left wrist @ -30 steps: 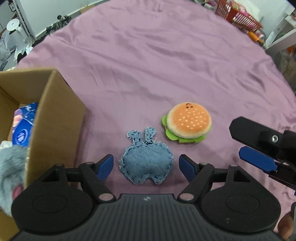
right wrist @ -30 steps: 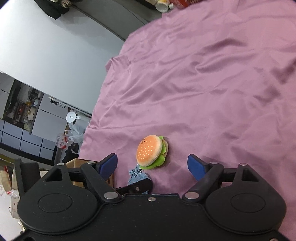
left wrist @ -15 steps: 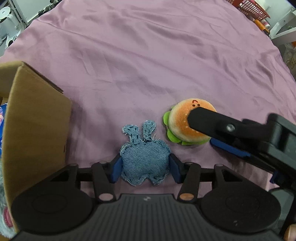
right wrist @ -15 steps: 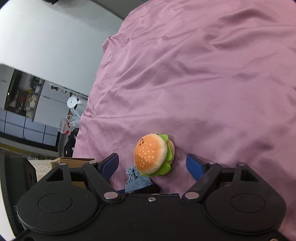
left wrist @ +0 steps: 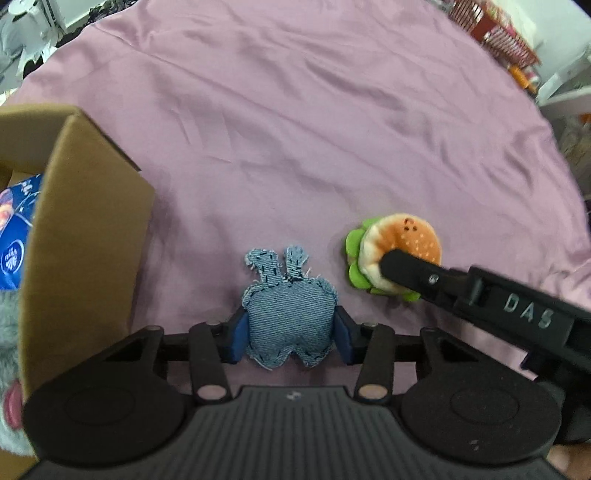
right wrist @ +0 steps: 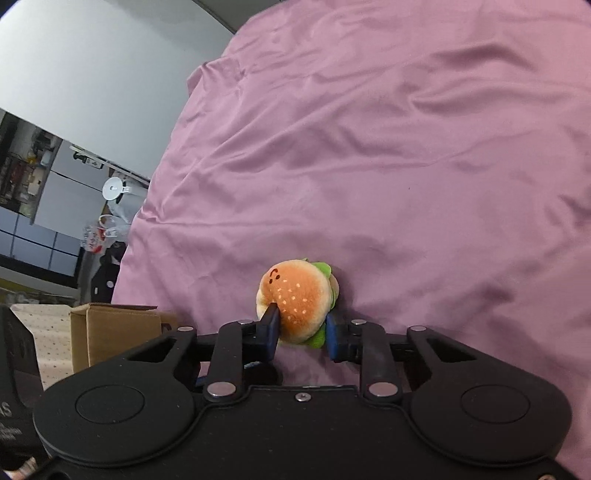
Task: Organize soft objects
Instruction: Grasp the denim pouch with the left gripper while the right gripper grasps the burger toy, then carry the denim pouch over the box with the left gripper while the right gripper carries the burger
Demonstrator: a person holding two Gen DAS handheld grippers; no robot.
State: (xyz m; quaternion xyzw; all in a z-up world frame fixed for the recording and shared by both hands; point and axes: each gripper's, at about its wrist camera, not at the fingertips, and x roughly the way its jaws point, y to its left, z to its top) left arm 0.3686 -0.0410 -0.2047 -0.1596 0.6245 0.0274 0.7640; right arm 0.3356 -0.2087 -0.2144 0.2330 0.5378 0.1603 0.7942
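Observation:
A blue denim bunny-shaped cushion (left wrist: 289, 320) lies on the purple cloth (left wrist: 295, 129), and my left gripper (left wrist: 289, 339) is shut on its lower body. To its right sits a plush burger (left wrist: 397, 247) with a green lettuce rim. My right gripper (right wrist: 301, 332) is shut on the plush burger (right wrist: 295, 295), squeezing its lower half. In the left wrist view, one finger (left wrist: 413, 269) of the right gripper lies across the burger's front. A brown cardboard box (left wrist: 81, 236) stands at the left, holding a blue printed item (left wrist: 14, 236) and grey fur (left wrist: 9, 332).
The cardboard box (right wrist: 110, 332) also shows at the lower left of the right wrist view. A red basket (left wrist: 495, 33) stands beyond the cloth's far right edge. White furniture and clutter sit past the cloth's far left edge (right wrist: 122, 195). A hand (left wrist: 569, 458) shows at the bottom right.
Both grippers went from open to shut: the left closed on the denim bunny, then the right moved in and closed on the plush burger, tilting it.

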